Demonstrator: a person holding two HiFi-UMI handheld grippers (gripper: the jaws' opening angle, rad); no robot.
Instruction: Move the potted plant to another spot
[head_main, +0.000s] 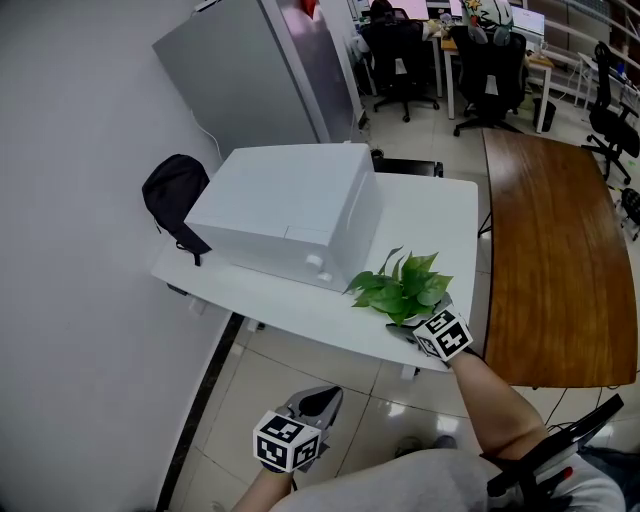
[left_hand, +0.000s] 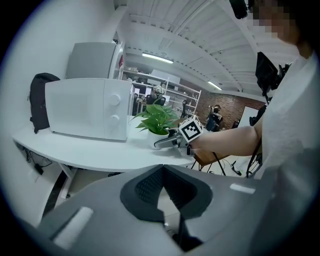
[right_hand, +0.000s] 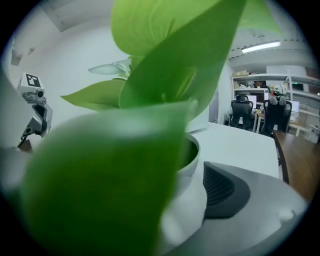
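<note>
The right gripper (head_main: 408, 322) has its jaws closed against the white pot of the potted plant (head_main: 405, 287), which stands near the front edge of the white table (head_main: 300, 305) beside a microwave (head_main: 285, 215), probably ready to lift; the left gripper (head_main: 322, 402) hangs low, jaws together on nothing, likely out of the way. A backpack (head_main: 175, 190) sits at the table's far end; a wooden table (head_main: 550, 250) stands alongside.
</note>
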